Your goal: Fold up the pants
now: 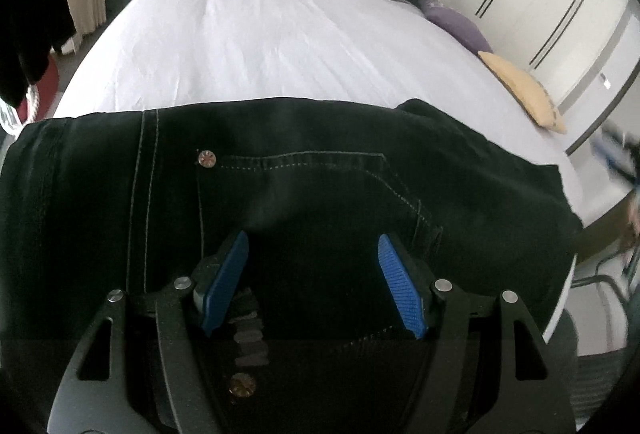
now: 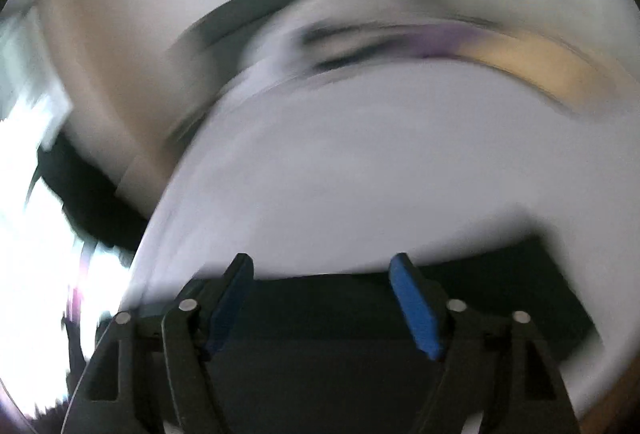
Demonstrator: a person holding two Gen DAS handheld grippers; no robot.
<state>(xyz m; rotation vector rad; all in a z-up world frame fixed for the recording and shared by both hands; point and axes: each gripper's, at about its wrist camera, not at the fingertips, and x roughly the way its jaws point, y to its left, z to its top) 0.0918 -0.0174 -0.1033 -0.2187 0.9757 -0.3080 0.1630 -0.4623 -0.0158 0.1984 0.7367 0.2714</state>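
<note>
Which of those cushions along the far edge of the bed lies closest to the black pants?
The yellow cushion. It lies just beyond the black pants, while the purple cushion sits farther up the bed, toward the white bundle.

No text or label can be read.

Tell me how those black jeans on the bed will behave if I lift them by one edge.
Likely floppy: the black jeans lie flat and follow the bed, with a soft rumple at their far edge. Probably heavy for cloth, judging by the thick stitched seams and the rivet. The unheld part would probably sag and drag.
</note>
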